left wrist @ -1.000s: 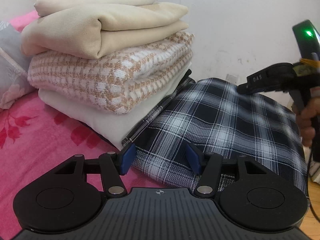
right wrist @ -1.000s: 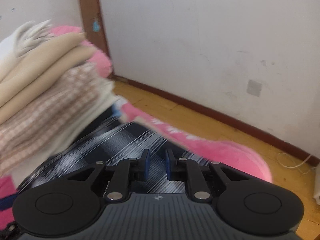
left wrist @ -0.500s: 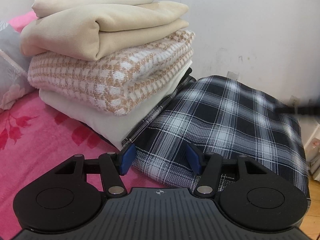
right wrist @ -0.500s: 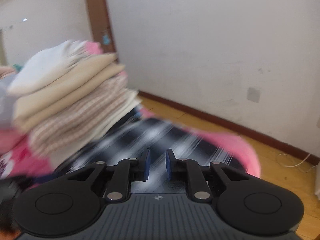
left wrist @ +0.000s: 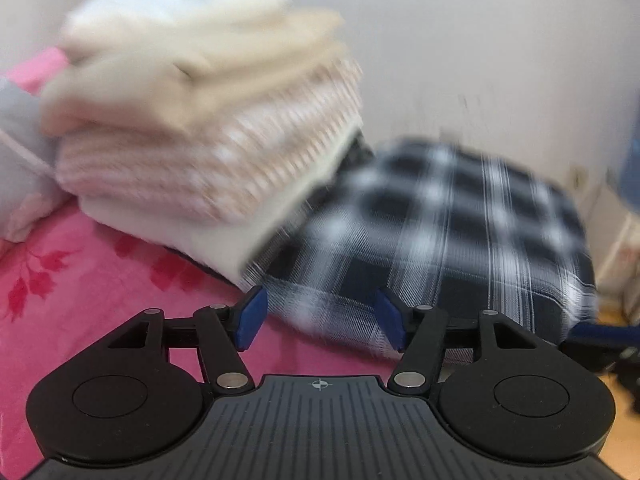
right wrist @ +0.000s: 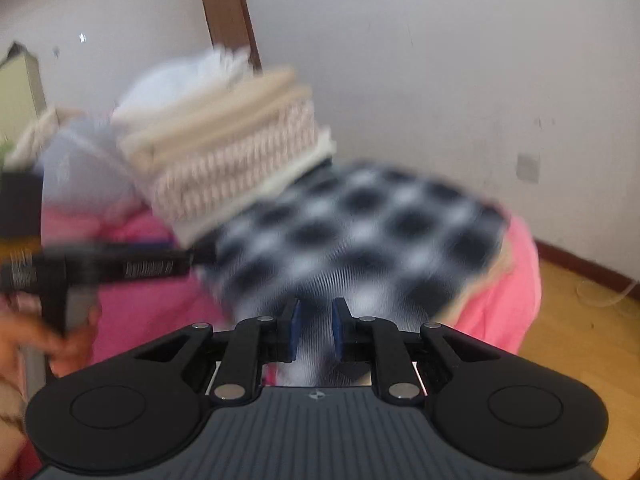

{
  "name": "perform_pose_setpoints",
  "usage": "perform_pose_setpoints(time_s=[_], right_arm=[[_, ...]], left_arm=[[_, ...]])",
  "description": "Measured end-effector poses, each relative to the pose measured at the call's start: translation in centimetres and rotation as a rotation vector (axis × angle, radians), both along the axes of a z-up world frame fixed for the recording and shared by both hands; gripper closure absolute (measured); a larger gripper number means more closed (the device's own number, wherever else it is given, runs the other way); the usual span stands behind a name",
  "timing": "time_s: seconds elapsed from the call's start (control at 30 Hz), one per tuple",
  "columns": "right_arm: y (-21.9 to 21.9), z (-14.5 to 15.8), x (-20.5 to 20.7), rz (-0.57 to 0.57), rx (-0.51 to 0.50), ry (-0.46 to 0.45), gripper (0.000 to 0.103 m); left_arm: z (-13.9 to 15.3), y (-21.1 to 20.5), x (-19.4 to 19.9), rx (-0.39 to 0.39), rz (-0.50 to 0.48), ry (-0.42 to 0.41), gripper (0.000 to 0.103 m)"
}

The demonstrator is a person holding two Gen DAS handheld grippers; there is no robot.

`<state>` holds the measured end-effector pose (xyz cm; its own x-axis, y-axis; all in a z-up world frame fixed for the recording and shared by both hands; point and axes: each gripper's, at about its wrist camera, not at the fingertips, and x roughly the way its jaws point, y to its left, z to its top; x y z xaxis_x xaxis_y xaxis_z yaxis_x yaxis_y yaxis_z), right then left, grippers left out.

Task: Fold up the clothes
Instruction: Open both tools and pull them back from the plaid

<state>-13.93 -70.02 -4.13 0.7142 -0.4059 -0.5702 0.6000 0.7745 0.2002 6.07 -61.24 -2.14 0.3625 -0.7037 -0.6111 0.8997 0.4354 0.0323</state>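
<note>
A folded black-and-white plaid garment (left wrist: 440,232) lies on a pink bed cover (left wrist: 80,280), its far left part tucked under a stack of folded cream and beige clothes (left wrist: 200,128). My left gripper (left wrist: 318,316) hovers at the plaid's near edge. Its jaws are opening, the hem lies between the blue pads and neither pad presses on it. My right gripper (right wrist: 314,328) hangs over the near side of the plaid garment (right wrist: 360,232). Its jaws are a narrow gap apart with nothing pinched between them. Both views are blurred.
The stack (right wrist: 224,152) stands tall to the left of the plaid. A grey pillow (left wrist: 16,152) sits far left. A hand (right wrist: 24,340) holds the left tool at the right wrist view's left edge. White wall behind; wooden floor (right wrist: 580,320) to the right of the bed.
The right gripper has pulled back, so the stack and the whole plaid now show ahead of it. It left the upper right of the left view. The left jaws spread slightly.
</note>
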Motion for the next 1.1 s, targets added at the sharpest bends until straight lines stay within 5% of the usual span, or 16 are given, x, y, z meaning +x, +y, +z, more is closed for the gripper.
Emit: perform_pose_setpoints(time_s=[0.3,0.37,0.53,0.73,1.1], right_arm=[[5.2,1.2,-4.0,-0.088,0.073,0.002,0.083],[7.4,2.1,-4.6,-0.092,0.073,0.015,0.076],[13.3,5.4,-6.7,-0.134,0.025,0.011,0.036],[18.7,8.3,-9.2,-0.208,-0.042,-0.012,0.010],[25.2,10.2,-11.0,-0.280,-0.104,0.017,0.002]], left_arm=[[6.2,6.7,-2.9,-0.073,0.021,0.027,0.032],[7.6,9.1,-4.1,-0.088,0.007,0.029,0.028],[10.2,15.1,-8.1,-0.128,-0.012,0.019,0.004],[11.1,20.6,-11.3,-0.129,0.024,0.025,0.000],[10.9,27.2,-13.5,-0.078,0.159,0.016,0.000]])
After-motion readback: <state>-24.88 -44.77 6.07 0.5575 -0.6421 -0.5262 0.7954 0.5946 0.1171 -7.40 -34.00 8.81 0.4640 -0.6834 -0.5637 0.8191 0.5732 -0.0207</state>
